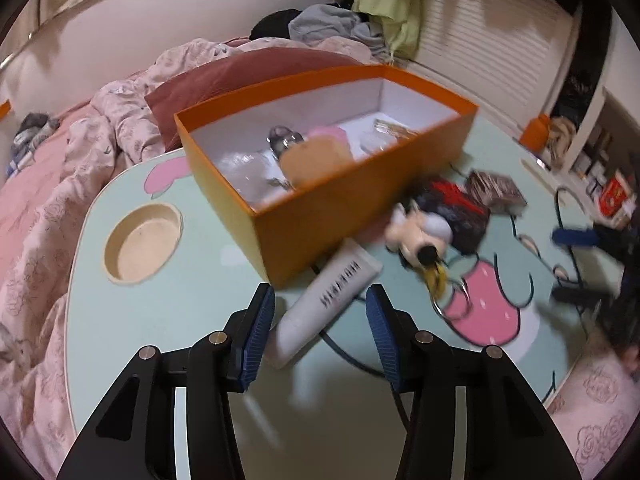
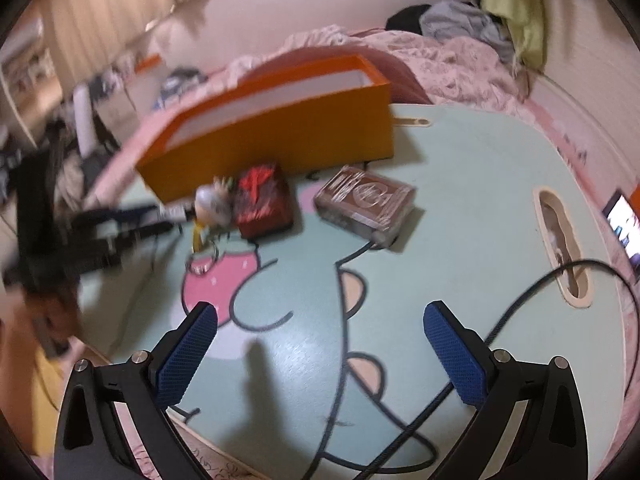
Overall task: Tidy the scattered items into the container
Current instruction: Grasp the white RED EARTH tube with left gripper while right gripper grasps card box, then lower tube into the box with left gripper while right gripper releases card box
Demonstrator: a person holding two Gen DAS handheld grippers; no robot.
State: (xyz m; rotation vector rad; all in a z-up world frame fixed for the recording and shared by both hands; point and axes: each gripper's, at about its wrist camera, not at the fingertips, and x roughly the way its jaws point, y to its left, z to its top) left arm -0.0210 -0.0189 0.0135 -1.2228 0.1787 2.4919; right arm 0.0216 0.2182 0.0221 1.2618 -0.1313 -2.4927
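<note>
White tube (image 1: pixel 329 302) lies between the left gripper (image 1: pixel 320 304) fingers, left pad touching, right pad apart, not gripped.

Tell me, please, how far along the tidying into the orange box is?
Partly done: the orange box already holds several items. In hand: the left tongs straddle the white tube, not clearly gripping it. Left on the table: the plush keychain, red packet and card deck. The right tongs are open, empty.

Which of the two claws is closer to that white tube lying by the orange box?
Left. The left claw has the white tube between its blue fingers, though the pads do not clearly press it. The right claw is open over bare table, well away from it.
</note>
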